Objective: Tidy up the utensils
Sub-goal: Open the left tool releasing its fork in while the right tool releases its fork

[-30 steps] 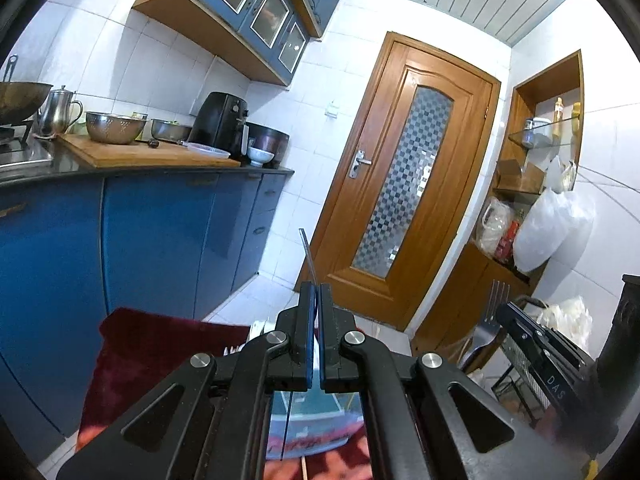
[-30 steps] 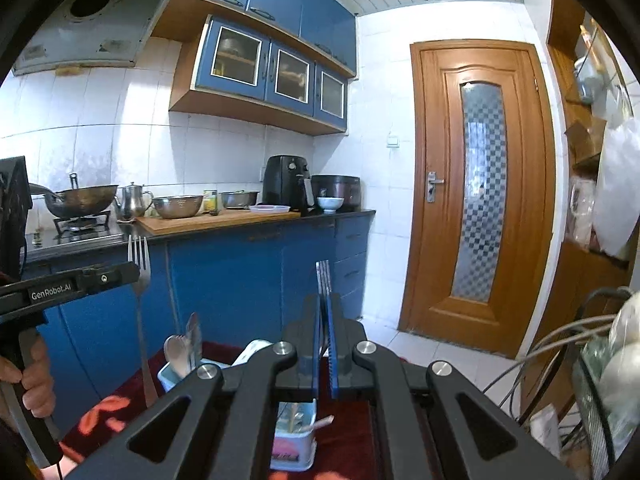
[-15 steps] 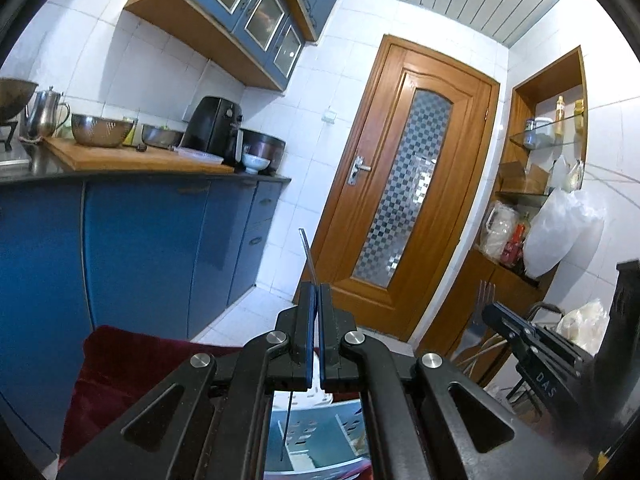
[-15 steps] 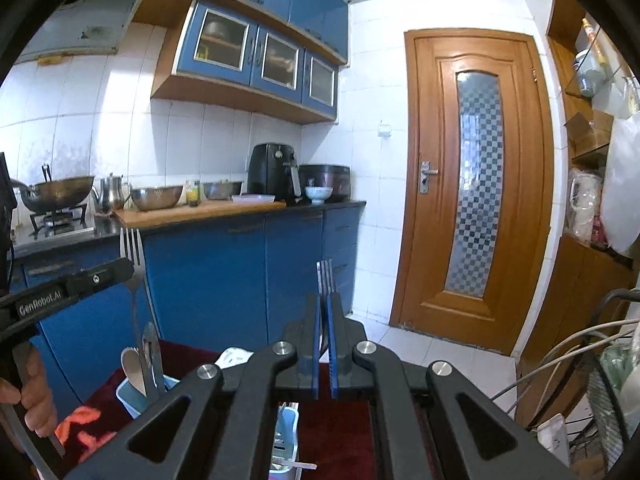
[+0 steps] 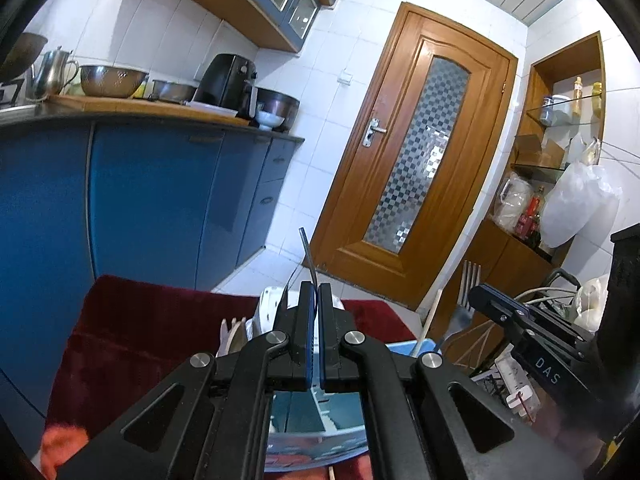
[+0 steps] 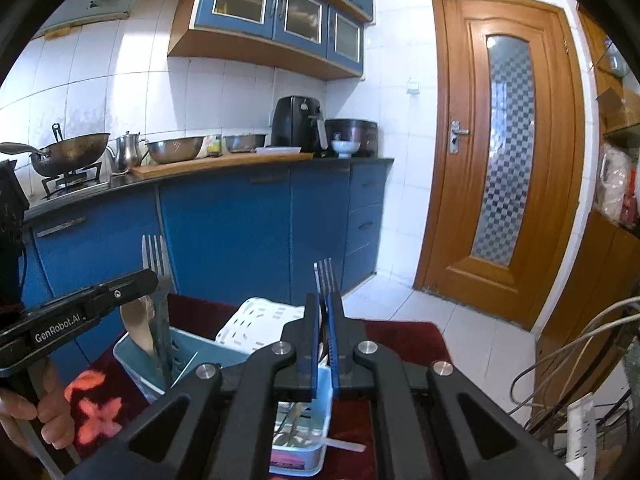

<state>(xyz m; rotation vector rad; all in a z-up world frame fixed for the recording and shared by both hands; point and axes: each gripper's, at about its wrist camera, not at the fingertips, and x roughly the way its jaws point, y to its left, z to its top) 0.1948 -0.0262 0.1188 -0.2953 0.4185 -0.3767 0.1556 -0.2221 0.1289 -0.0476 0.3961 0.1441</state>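
Note:
My left gripper [image 5: 316,300] is shut on a metal fork [image 5: 307,254], seen edge-on; in the right wrist view the same fork [image 6: 154,256] stands tines up with its handle down inside a light blue utensil holder [image 6: 132,360]. My right gripper [image 6: 324,312] is shut on a second fork [image 6: 325,276], tines up, above the holder's white front part [image 6: 304,460]. In the left wrist view the right gripper [image 5: 480,296] holds that fork [image 5: 470,280] at the right. A wooden spoon [image 6: 136,324] stands in the holder.
A white perforated basket [image 6: 260,320] sits behind the holder on a dark red flowered cloth [image 6: 96,408]. Blue cabinets [image 6: 240,232] with cookware on the counter are behind. A wooden door [image 6: 508,152] is at the right. A wire rack [image 6: 580,360] stands at the far right.
Both grippers have come down toward the utensil holder with their forks. The left fork's handle now sits inside the holder.

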